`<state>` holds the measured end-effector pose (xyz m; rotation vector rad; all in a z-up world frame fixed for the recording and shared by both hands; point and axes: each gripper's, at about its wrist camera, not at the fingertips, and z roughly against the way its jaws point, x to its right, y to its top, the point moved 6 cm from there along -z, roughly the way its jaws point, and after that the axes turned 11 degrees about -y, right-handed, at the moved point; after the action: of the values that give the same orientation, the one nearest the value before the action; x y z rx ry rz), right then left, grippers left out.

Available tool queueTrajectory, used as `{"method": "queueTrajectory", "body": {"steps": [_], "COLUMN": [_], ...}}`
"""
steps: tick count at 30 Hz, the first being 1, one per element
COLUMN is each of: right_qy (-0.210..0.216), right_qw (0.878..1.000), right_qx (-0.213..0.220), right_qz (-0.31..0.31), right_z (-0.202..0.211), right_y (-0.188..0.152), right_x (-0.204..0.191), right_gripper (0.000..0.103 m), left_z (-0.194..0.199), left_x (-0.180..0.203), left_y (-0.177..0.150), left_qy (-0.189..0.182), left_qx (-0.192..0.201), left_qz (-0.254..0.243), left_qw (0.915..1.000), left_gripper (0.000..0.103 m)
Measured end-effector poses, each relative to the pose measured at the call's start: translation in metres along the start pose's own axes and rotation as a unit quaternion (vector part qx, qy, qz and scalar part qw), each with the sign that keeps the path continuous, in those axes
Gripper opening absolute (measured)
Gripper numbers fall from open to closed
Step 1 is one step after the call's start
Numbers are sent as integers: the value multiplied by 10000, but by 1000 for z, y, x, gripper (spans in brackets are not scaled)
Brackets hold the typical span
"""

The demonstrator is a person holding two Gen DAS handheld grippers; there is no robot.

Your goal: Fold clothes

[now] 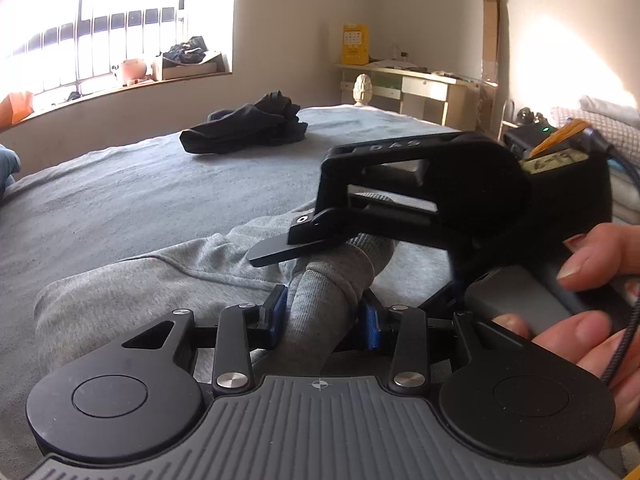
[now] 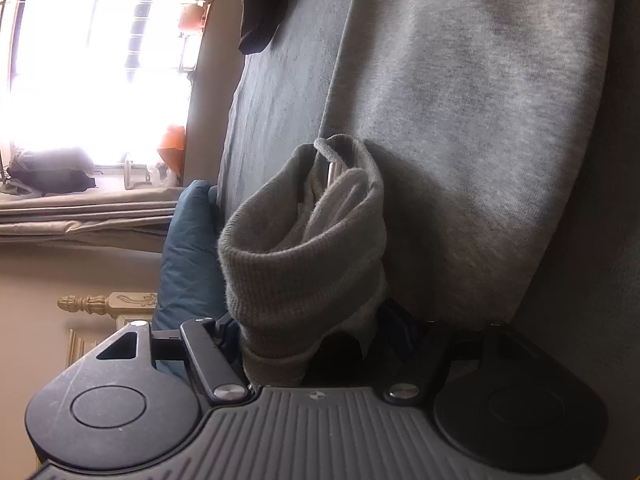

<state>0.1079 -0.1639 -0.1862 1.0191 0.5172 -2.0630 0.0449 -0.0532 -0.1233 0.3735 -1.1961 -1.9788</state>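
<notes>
left tongs [image 1: 326, 314] gripping grey ribbed sweatshirt cuff [image 1: 340, 276] | right tongs [image 2: 316, 340] gripping cuff too | folding just starting, black garment [image 1: 244, 128] waiting far on bed [image 1: 120, 192]

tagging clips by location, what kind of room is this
Most likely a bedroom: a bed with a grey sheet holding clothes, a carved bedpost, and a barred window.

A wide window [image 1: 100, 32] with railings is flooded with daylight, and its sill [image 1: 120, 90] is crowded with a box and small items. The walls [image 1: 288, 20] are painted a pale cream. A bed [image 1: 120, 200] is covered by a grey-blue sheet. In the far corner a cream counter [image 1: 420, 84] is placed, with a yellow box [image 1: 355, 44] on it and a tall strip of cardboard [image 1: 491, 36] leaned beside it.
</notes>
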Motion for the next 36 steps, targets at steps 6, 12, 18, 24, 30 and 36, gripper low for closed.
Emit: {"method": "queueTrajectory", "body": {"steps": [6, 12, 18, 24, 30, 36], "right_qy": [27, -176, -619, -758, -883, -1257], "right_qw": [9998, 9998, 9971, 9867, 9712, 9552], "right_qx": [-50, -42, 123, 523, 1135, 1525], "right_qz": [-208, -77, 437, 1337, 1899, 2202], "right_z": [-8, -13, -8, 17, 52, 83], "right_y": [4, 4, 0, -2, 24, 63], "right_x": [8, 7, 1, -29, -52, -39], "right_gripper": [68, 62, 32, 29, 28, 28], "left_z": [7, 45, 98, 116, 105, 67], "left_x": [-12, -25, -64, -124, -153, -134], "left_y": [-7, -9, 0, -19, -35, -33], "left_qy": [-99, -222, 153, 938, 1011, 716], "left_qx": [-76, 236, 833, 755, 552, 118], "left_qz": [419, 815, 1563, 2462, 3207, 2952], "left_qw": [9990, 9961, 9841, 9617, 9402, 9527], "left_gripper": [46, 47, 49, 50, 50, 50]}}
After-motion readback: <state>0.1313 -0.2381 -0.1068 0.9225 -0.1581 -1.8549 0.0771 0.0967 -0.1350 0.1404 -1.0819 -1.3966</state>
